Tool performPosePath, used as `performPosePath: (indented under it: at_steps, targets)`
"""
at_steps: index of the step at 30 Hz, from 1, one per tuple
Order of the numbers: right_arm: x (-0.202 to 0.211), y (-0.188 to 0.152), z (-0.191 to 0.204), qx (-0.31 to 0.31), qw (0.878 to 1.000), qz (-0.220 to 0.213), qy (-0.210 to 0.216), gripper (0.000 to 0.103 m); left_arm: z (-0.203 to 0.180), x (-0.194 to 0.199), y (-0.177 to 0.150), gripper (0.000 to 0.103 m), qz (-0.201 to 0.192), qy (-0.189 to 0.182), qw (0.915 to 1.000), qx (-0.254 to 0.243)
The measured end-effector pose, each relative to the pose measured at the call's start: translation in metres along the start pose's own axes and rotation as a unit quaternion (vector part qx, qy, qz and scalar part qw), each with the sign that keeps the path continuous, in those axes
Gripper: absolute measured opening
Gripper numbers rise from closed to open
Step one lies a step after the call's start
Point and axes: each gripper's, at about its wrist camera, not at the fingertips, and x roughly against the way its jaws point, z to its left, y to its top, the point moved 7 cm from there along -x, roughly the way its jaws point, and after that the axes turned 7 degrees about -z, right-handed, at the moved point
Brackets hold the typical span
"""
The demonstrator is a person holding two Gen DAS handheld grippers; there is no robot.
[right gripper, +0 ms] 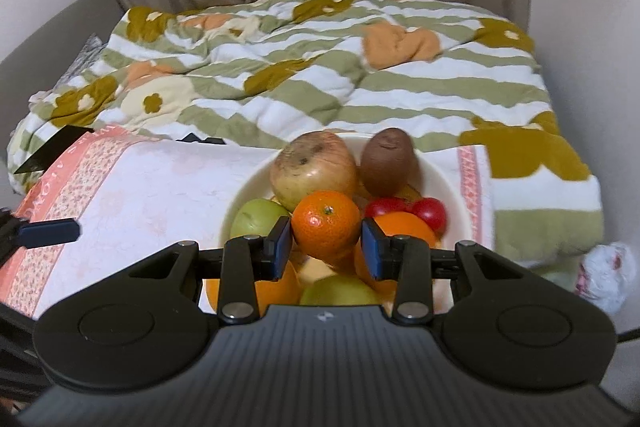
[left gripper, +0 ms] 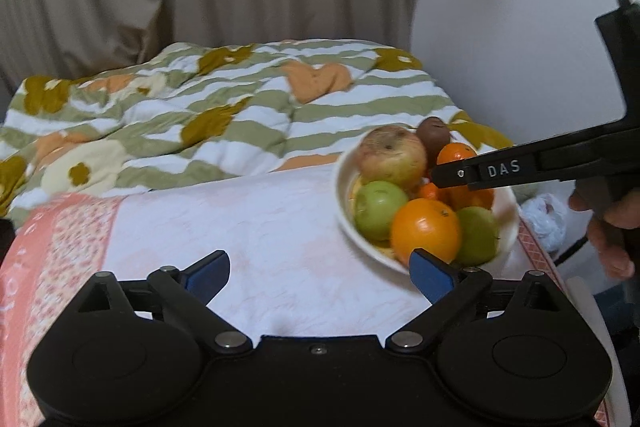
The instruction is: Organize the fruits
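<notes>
While the right tongs (right gripper: 326, 241) are pinching a small mandarin (right gripper: 326, 223) between their blue pads, the fruit is sitting just above the heap in the cream bowl (right gripper: 248, 183), which is resting on the white and pink cloth covering the surface (left gripper: 240, 227). The left tongs (left gripper: 320, 277) are standing spread wide with nothing between them, hovering over bare cloth just beside the bowl. The main risk is lying in that grip: the pads are catching the mandarin only at its two sides, and a round, smooth-skinned fruit may be rolling out if the hand is tilting or swinging quickly. Dropped, it would be landing on the pile (a blotchy apple (right gripper: 314, 169), a kiwi (right gripper: 387, 163), green apples, oranges and red tomatoes crowding together) and may be knocking a neighbour over the low rim onto the cloth or the bed behind. Squeezing harder would be bruising soft peel. The spread left tongs are also sitting near the rim, so a careless sweep may be nudging the bowl.
</notes>
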Motion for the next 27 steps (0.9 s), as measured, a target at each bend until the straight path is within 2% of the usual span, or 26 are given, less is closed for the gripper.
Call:
performPosePath:
  at_steps: [5, 7, 9, 10, 18, 27]
  targets:
    - [-0.016, -0.003, 0.004, -0.001, 1.000, 0.007, 0.016, 0.054, 0.014, 0.011, -0.005, 0.099, 0.003, 0.023, 0.9994, 0.025]
    - [-0.015, -0.002, 0.006, 0.002, 1.000, 0.001, 0.023, 0.063, 0.018, 0.014, -0.006, 0.099, 0.004, 0.027, 0.9990, 0.034]
    - [-0.008, 0.000, 0.008, 0.004, 1.000, -0.010, 0.022, 0.095, 0.019, 0.021, -0.008, 0.099, 0.001, 0.031, 0.9986, 0.043]
    - [-0.003, 0.002, 0.009, 0.005, 1.000, -0.021, 0.015, 0.102, 0.020, 0.024, -0.008, 0.099, 0.000, 0.029, 0.9985, 0.047]
    - [0.039, 0.007, 0.023, 0.013, 0.999, -0.048, -0.015, 0.103, 0.029, 0.055, -0.003, 0.099, -0.028, 0.017, 0.9979, 0.057]
    - [0.122, 0.004, 0.066, -0.002, 0.995, -0.084, -0.061, 0.103, 0.049, 0.116, 0.005, 0.100, -0.073, -0.010, 0.9961, 0.048]
